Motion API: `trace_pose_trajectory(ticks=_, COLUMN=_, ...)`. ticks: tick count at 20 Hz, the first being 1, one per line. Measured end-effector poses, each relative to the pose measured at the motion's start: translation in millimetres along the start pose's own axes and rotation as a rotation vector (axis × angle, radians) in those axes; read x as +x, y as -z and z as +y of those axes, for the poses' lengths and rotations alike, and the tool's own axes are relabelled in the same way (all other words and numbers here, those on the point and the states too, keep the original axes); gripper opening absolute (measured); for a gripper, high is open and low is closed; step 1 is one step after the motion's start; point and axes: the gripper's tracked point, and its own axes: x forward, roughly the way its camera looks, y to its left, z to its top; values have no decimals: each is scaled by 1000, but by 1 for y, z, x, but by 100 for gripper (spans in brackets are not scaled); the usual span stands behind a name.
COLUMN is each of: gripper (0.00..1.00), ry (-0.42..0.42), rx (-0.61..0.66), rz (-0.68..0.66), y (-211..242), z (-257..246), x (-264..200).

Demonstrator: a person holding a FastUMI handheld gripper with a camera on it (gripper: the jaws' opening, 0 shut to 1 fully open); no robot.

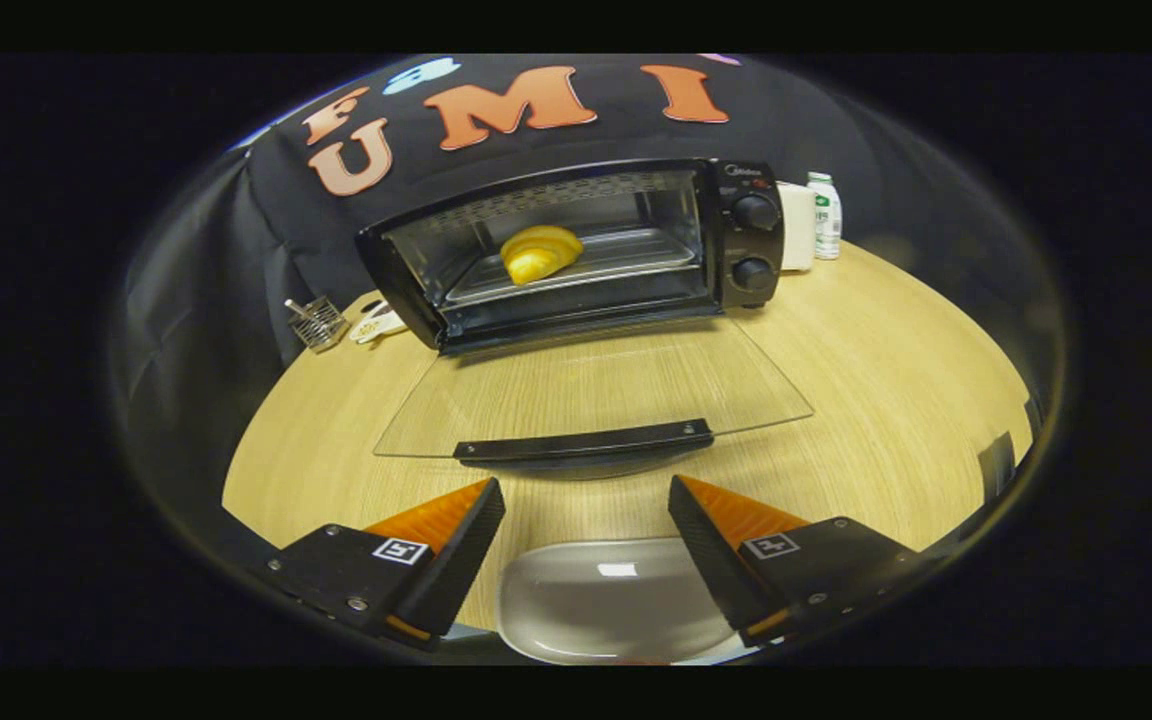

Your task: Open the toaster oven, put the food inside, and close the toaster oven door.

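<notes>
The white plate [616, 600] lying between the fingers of the tool [586, 495] is partly covered by them and cut off at its near rim. Beside the toaster oven [576, 250], the white box [796, 226] is half hidden behind its side. The bottle [824, 215] label and the small items by the wire rack [317, 322] are too small to make out.

My view is lit evenly from above, bright on the pale wooden surface [866, 360] and dim toward its curved rim, where the fisheye bends straight lines and everything softens into blur. A white glare spot sits on the plate [616, 600] between my spread fingers [586, 500], and the glass door [586, 385] lying open ahead of them casts a thin dark shadow under its handle. The centre stays sharp, with the croissant [541, 254] glowing inside the toaster oven [576, 250].
</notes>
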Motion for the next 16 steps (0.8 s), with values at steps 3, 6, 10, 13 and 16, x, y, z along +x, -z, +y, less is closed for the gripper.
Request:
trace_pose_trajectory(ticks=3, gripper=98, ry=35, rx=-36, rz=24, y=3, z=-3, x=13)
trace_pose_trajectory(ticks=6, gripper=99, ry=29, rx=-50, rz=40, y=9, z=1, x=15)
trace_pose_trajectory(ticks=10, gripper=98, ry=20, rx=-78, rz=-24, y=-11, z=7, x=3)
trace_pose_trajectory(ticks=13, gripper=99, ry=-14, rx=-68, rz=-72, y=-39, z=12, x=-11)
trace_pose_trajectory(ticks=16, gripper=99, ry=-10, rx=-50, rz=-128, y=-72, z=12, x=-18)
